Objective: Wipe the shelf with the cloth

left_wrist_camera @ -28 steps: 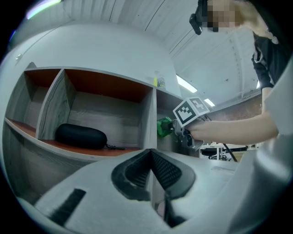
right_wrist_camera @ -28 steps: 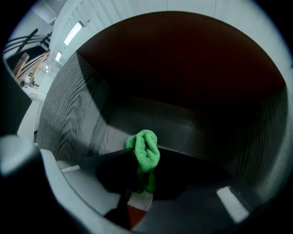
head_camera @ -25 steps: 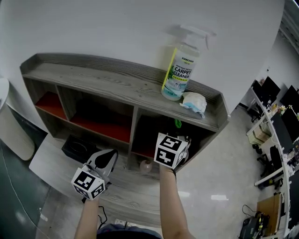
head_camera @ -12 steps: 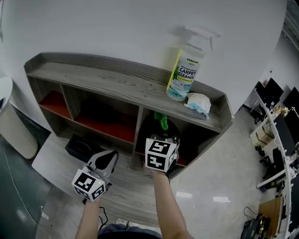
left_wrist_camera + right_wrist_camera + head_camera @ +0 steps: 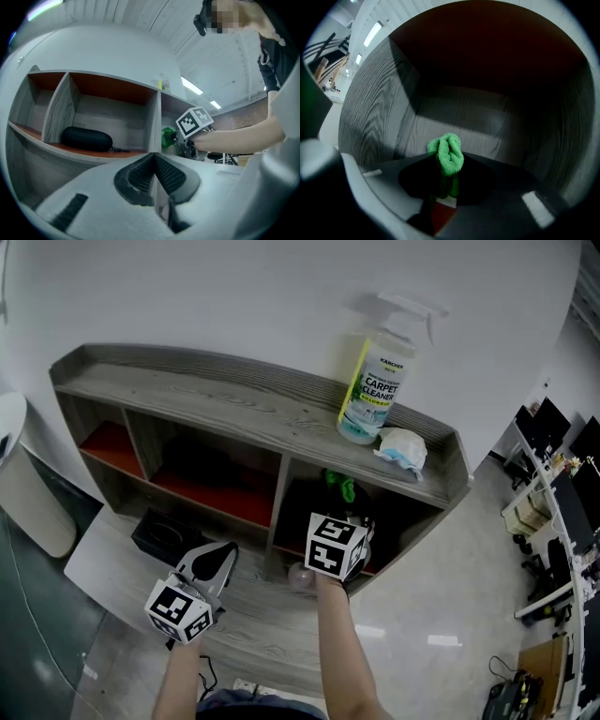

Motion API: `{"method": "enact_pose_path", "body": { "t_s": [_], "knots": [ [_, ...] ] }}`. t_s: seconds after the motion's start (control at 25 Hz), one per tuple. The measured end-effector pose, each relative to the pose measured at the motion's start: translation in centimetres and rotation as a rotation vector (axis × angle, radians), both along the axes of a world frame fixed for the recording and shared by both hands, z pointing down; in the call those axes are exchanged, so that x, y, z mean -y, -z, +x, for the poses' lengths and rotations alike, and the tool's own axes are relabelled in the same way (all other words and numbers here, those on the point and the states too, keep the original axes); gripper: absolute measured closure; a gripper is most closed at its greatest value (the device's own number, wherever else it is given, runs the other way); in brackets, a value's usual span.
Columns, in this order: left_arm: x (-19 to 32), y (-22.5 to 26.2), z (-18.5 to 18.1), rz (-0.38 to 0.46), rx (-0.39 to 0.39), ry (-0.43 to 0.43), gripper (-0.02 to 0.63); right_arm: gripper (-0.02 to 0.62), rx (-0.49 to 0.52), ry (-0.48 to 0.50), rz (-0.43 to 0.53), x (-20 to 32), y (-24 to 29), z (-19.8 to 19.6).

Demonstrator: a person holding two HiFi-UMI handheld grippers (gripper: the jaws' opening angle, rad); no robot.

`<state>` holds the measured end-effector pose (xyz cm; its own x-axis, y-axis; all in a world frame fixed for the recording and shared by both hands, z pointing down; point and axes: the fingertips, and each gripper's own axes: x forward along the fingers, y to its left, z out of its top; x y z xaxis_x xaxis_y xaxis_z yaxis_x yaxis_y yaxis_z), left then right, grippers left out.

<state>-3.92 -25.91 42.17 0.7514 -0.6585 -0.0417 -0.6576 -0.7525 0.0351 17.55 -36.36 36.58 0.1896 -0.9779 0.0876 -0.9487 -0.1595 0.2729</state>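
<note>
Your right tongs (image 5: 447, 187) pinch the green cloth (image 5: 449, 157) by a bunched fold inside the right-hand compartment of the shelf (image 5: 234, 413); it looks soft, light and floppy, so grip deep in the fold, while your left tongs (image 5: 154, 176) hang pressed together and empty, near left.

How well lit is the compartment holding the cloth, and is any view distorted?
Right gripper view: compartment dim, its ceiling nearly black, yet the green cloth reads clearly. Left gripper view: brighter, fisheye bends the shelf edges. Head view: evenly lit, compartment shadowed.
</note>
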Motion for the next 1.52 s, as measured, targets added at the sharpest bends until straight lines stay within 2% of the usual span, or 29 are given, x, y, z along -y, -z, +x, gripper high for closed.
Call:
{"method": "enact_pose_path", "body": {
  "t_s": [0.2,0.4,0.6,0.76,0.84,0.96,1.16,1.52],
  "knots": [
    [-0.1,0.0,1.6,-0.001,0.004,-0.039,0.607,0.494,0.02,-0.071,0.014,-1.4,-0.1,3.2],
    [-0.4,0.1,2.2,0.002,0.004,-0.056,0.607,0.494,0.048,-0.082,0.022,-1.8,-0.4,3.8],
    [-0.3,0.0,1.4,0.003,0.003,-0.039,0.607,0.493,0.071,0.046,0.086,-1.9,0.0,-0.2],
    [-0.5,0.0,0.7,0.0,0.002,-0.021,0.607,0.492,0.032,0.163,0.031,-0.2,-1.5,-4.7],
    [-0.6,-0.2,0.2,-0.004,0.003,-0.008,0.607,0.492,0.024,0.184,-0.01,0.7,-2.5,-6.0],
    [-0.6,-0.4,-0.8,-0.009,0.007,0.016,0.607,0.492,0.03,0.16,-0.062,1.7,-3.9,-5.7],
    [-0.3,-0.6,-1.3,-0.016,0.001,0.027,0.607,0.492,0.031,0.103,-0.055,1.5,-3.5,-2.7],
    [-0.5,-0.8,2.6,-0.021,0.0,-0.057,0.607,0.492,0.058,-0.065,-0.015,-1.7,-3.0,4.3]
  ]
}}
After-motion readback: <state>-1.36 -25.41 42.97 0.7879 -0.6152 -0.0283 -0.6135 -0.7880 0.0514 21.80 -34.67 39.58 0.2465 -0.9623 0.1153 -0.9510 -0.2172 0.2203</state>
